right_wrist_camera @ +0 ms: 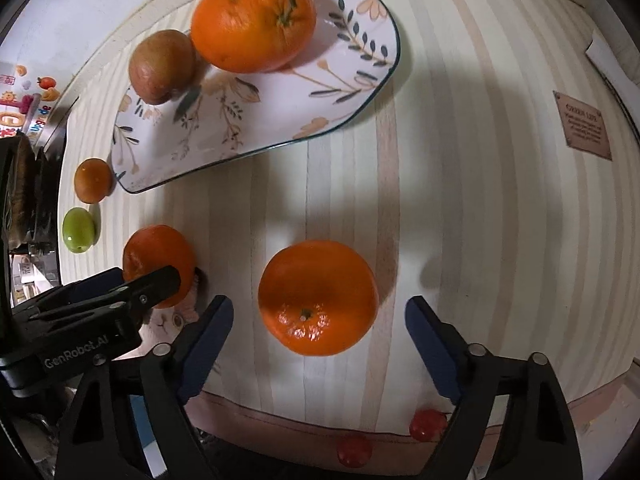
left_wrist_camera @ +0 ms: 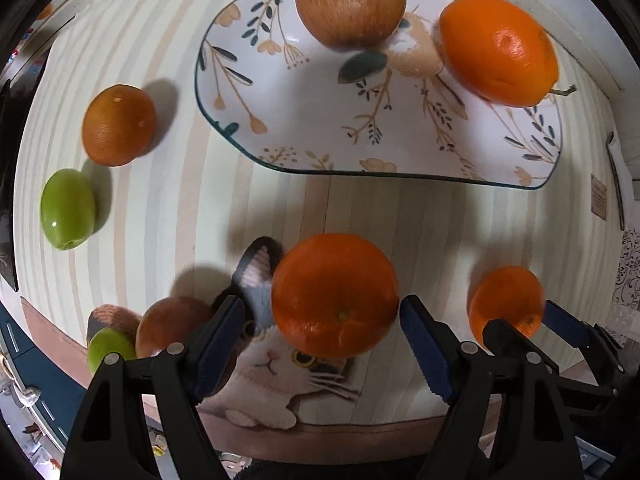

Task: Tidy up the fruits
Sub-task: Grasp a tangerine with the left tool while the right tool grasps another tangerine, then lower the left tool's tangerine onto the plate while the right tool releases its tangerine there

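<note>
- The left gripper (left_wrist_camera: 322,344) points down over an orange (left_wrist_camera: 335,295) lying on the cat picture (left_wrist_camera: 276,376) of the striped mat (left_wrist_camera: 180,184); its jaws stand apart on either side of the fruit, with the right pad just at the peel, though I can't tell if it touches.
- The right gripper (right_wrist_camera: 319,344) brackets a second orange (right_wrist_camera: 318,298) on the bare stripes, jaws wide, clear gaps both sides.
- On the flowered plate (left_wrist_camera: 400,168) sit a brownish apple (left_wrist_camera: 350,2) and a big orange (left_wrist_camera: 498,50) (its stem still on).
- Off to the left lie a smaller orange (left_wrist_camera: 119,125) and a green fruit (left_wrist_camera: 67,208), near each other.
- At the mat's near edge, a reddish fruit (left_wrist_camera: 170,326) touches another green one (left_wrist_camera: 110,350).
</note>
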The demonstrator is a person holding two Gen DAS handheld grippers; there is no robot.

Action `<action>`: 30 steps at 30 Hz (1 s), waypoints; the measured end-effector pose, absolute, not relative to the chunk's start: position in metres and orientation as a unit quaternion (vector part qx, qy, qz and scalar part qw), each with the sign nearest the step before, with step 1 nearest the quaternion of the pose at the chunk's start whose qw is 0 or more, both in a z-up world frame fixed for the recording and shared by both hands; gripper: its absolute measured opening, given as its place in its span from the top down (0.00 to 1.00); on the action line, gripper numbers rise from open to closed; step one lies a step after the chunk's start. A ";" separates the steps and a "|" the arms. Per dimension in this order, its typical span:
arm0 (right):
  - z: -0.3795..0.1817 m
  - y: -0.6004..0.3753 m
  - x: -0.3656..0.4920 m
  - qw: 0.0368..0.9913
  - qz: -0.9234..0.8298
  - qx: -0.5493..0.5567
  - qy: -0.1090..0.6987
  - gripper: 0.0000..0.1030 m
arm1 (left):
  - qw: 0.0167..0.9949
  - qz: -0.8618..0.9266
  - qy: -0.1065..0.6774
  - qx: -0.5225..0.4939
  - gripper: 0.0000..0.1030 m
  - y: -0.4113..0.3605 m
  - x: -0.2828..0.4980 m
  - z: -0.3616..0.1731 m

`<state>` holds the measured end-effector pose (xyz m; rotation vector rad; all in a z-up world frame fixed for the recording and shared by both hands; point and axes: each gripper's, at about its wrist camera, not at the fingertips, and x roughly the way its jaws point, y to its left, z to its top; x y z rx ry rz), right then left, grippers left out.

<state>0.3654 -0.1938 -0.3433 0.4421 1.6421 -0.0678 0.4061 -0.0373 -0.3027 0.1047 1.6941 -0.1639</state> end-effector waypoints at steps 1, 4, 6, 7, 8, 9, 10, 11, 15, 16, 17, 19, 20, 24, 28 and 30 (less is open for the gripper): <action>-0.345 -0.193 0.366 0.658 -0.031 0.194 0.727 0.15 | 0.656 -0.072 0.750 0.044 0.24 -0.038 0.406 -0.305; -0.350 -0.190 0.368 0.655 -0.028 0.191 0.731 0.21 | 0.655 -0.074 0.751 0.045 0.27 -0.039 0.405 -0.311; -0.353 -0.189 0.369 0.653 -0.027 0.191 0.733 0.29 | 0.656 -0.082 0.750 0.033 0.38 -0.041 0.405 -0.311; -0.354 -0.187 0.369 0.652 -0.026 0.189 0.734 0.32 | 0.657 -0.080 0.749 0.036 0.38 -0.043 0.404 -0.311; -0.355 -0.187 0.369 0.653 -0.024 0.190 0.733 0.34 | 0.660 -0.079 0.746 0.043 0.39 -0.043 0.404 -0.311; -0.355 -0.185 0.370 0.655 -0.024 0.187 0.732 0.34 | 0.663 -0.079 0.743 0.047 0.39 -0.047 0.403 -0.311; -0.355 -0.183 0.370 0.656 -0.023 0.184 0.732 0.34 | 0.668 -0.078 0.738 0.049 0.39 -0.048 0.402 -0.309; -0.354 -0.183 0.369 0.658 -0.021 0.182 0.731 0.35 | 0.670 -0.078 0.737 0.049 0.39 -0.049 0.400 -0.308; -0.348 -0.180 0.367 0.666 -0.016 0.174 0.726 0.35 | 0.673 -0.083 0.734 0.037 0.39 -0.045 0.397 -0.297; -0.345 -0.180 0.368 0.666 -0.013 0.175 0.725 0.35 | 0.675 -0.085 0.732 0.035 0.39 -0.039 0.398 -0.290; -0.341 -0.180 0.369 0.667 -0.009 0.178 0.724 0.35 | 0.677 -0.089 0.730 0.030 0.39 -0.037 0.397 -0.282; -0.330 -0.180 0.372 0.672 0.000 0.186 0.717 0.35 | 0.683 -0.097 0.724 0.020 0.39 -0.032 0.401 -0.263; -0.324 -0.179 0.375 0.676 0.004 0.186 0.713 0.35 | 0.686 -0.099 0.720 0.017 0.39 -0.029 0.401 -0.256; -0.297 -0.171 0.395 0.698 0.021 0.183 0.692 0.35 | 0.699 -0.106 0.708 0.006 0.39 -0.017 0.417 -0.225; -0.283 -0.159 0.426 0.714 0.030 0.178 0.677 0.35 | 0.696 -0.098 0.711 -0.005 0.39 -0.005 0.455 -0.223; -0.281 -0.148 0.445 0.719 0.035 0.170 0.673 0.35 | 0.693 -0.089 0.715 -0.007 0.39 -0.001 0.478 -0.222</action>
